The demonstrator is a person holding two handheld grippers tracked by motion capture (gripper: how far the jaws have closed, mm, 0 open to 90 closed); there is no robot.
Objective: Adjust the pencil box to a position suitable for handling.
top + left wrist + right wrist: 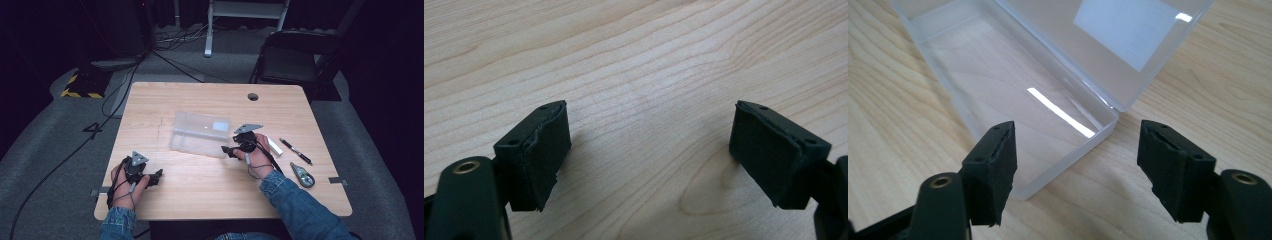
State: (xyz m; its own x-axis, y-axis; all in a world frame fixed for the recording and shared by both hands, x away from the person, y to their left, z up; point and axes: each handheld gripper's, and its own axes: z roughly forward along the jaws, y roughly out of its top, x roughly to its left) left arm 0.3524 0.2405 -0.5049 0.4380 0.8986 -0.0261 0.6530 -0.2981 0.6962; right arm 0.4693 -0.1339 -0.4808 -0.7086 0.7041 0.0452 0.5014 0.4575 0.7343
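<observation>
Dark studio: floor cables [165, 37], black curtains [30, 30]

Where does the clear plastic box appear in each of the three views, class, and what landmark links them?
High view: the box lies open at the table's centre, just left of the right tool.
Left gripper view: bare wood between open jaws, no box.
Right gripper view: the box fills the upper middle, its near corner between the open jaws.
Shared landmark: the box lid's white label.
</observation>
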